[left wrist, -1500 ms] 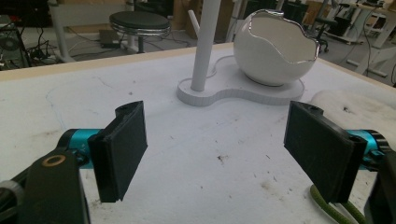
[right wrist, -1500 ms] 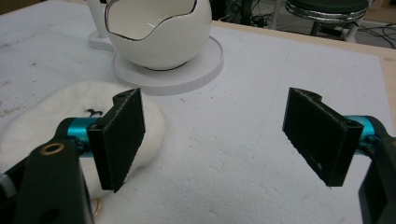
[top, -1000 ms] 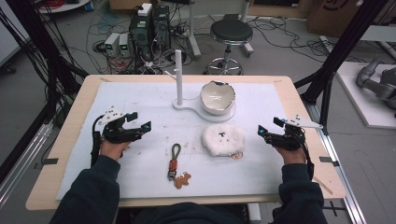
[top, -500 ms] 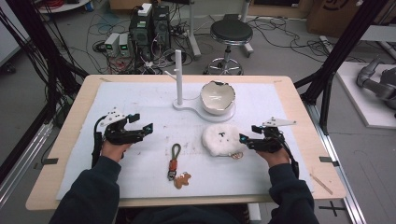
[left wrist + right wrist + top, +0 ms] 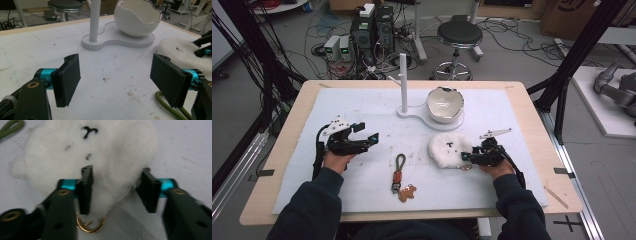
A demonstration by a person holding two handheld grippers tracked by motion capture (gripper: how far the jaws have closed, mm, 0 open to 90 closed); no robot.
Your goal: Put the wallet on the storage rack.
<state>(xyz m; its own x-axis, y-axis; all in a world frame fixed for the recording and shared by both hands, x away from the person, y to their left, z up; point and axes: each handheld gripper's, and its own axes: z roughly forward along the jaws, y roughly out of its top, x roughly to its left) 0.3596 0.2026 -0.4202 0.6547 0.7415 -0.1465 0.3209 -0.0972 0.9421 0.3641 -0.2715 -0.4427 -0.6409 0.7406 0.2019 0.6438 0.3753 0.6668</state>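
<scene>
The light wooden desk (image 5: 532, 100) carries a white mat (image 5: 362, 105) over most of its top.

Left claw (image 5: 364, 140): held at the left of centre in the high view, above the mat, jaws spread wide and nothing between them. The left gripper view shows the left claw's two flat black pads (image 5: 68, 80) well apart over bare, lightly soiled mat.

Right claw (image 5: 466, 158): at the right of centre in the high view, tip against the right edge of the fluffy white round plush item (image 5: 447, 149). In the right gripper view the jaws are parted and straddle a lobe of the white fur; the left pad presses into the fur, the right pad stands just beside it. It is not clenched. A gold metal ring (image 5: 90, 225) lies at the plush item's near edge, low in that view between the jaws.

Other items: a white stand with an upright post (image 5: 403, 75) at the upper centre of the high view, its base holding a white cracked-eggshell bowl (image 5: 444, 102). Just below centre lies an olive-green cord loop keychain with an orange clip (image 5: 398, 170), and a small brown bear-shaped charm (image 5: 408, 192) is at its lower end.
</scene>
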